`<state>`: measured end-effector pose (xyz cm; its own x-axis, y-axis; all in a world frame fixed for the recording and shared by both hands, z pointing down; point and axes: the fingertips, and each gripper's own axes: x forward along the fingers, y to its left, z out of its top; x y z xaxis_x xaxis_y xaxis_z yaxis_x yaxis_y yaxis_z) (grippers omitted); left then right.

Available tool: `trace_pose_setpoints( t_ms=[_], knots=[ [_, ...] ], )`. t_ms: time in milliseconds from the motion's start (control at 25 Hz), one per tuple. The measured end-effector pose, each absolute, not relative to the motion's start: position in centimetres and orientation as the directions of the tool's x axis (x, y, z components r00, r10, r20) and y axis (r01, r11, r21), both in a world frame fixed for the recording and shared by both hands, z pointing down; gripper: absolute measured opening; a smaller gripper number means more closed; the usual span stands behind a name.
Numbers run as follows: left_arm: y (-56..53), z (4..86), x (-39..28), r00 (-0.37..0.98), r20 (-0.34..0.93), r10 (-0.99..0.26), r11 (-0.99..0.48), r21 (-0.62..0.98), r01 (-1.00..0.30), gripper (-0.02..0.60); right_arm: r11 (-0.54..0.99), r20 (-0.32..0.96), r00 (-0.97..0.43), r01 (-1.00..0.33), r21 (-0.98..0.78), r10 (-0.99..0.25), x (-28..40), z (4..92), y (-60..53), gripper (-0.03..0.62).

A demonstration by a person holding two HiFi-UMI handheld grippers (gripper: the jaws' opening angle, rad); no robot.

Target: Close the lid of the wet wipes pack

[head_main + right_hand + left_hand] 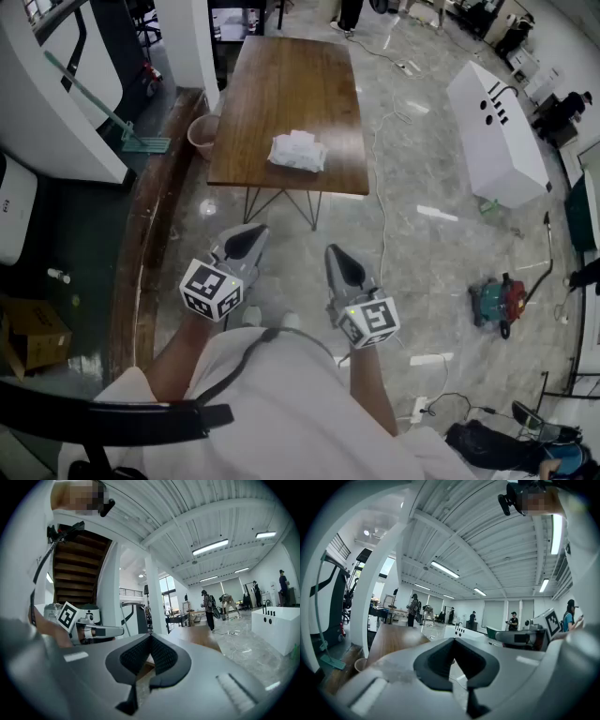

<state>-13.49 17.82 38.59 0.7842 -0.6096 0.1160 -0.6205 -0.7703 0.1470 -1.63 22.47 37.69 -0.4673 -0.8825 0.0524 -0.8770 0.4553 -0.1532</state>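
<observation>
Glossy stone floor of a wide hall; a brown wooden worktop point(281, 84) stands at twelve o'clock, with the white soft wet wipes pack point(298, 151) near its front edge. Closing looks unstarted. The left gripper point(248, 234) and right gripper point(338, 255) are held level, well short of the worktop, jaws together, empty.

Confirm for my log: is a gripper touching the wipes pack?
No, the wipes pack lies far ahead of the left gripper and right gripper.

White wipes pack point(298, 151) flat on table point(281, 84).
</observation>
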Motion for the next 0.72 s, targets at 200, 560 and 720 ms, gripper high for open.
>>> trace_pose_setpoints(
  t_ms=[200, 560, 720],
  knots=[
    [17.5, 38.4, -12.5, 0.783, 0.121, -0.61, -0.77, 0.142, -0.622, 0.0, 0.457, 0.045, -0.469, -0.876, -0.153, -0.882, -0.6, 37.3, 21.8, 0.009],
    [17.3, 38.6, -12.0, 0.776, 0.133, -0.617, -0.765, 0.132, -0.631, 0.0, 0.473, 0.034, -0.488, -0.859, -0.196, -0.872, 0.1, 37.8, 21.6, 0.009],
    [17.5, 38.8, -11.6, 0.771, 0.133, -0.623, -0.758, 0.137, -0.637, 0.0, 0.486, 0.037, -0.504, -0.849, -0.207, -0.863, 0.4, 38.1, 21.7, 0.009]
  ],
)
